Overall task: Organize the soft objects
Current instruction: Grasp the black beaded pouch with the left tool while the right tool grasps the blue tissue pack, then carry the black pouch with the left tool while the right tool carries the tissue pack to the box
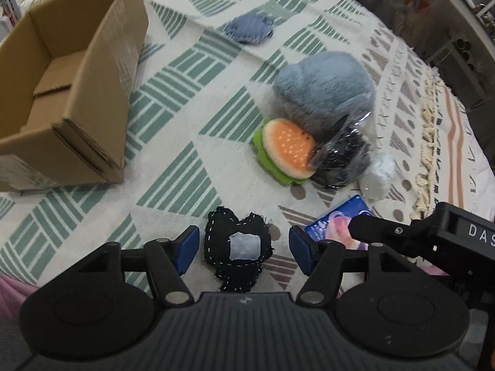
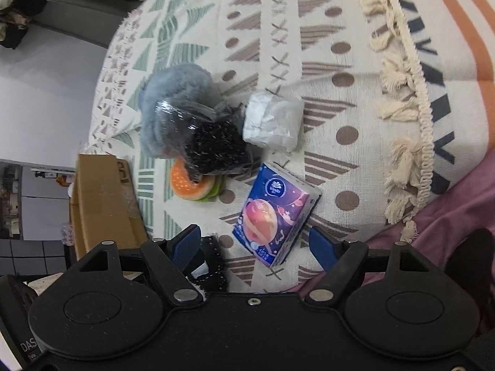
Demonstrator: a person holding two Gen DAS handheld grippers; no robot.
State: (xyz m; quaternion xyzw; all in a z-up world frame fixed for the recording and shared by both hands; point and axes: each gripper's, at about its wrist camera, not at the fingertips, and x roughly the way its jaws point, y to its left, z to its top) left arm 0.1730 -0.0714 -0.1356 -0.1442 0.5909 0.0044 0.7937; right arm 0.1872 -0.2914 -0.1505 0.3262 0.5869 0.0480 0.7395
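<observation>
My left gripper (image 1: 243, 247) is open, its blue pads either side of a black stitched fabric patch (image 1: 238, 247) lying flat on the patterned cloth. My right gripper (image 2: 255, 244) is open around a blue tissue pack (image 2: 275, 213) with a planet print, which lies on the cloth. Beyond them sit a burger plush (image 1: 286, 151), a grey furry plush (image 1: 324, 89) and a clear bag of black fluffy material (image 2: 216, 145). An open cardboard box (image 1: 62, 92) stands at the left in the left wrist view. The right gripper's body (image 1: 433, 235) shows at that view's right edge.
A white wrapped bundle (image 2: 273, 120) lies beside the black bag. A blue denim piece (image 1: 249, 27) rests farther back on the cloth. The cloth's tasselled fringe (image 2: 402, 108) runs along the right, with purple fabric (image 2: 448, 216) past it. Shelves and clutter stand beyond the table edge.
</observation>
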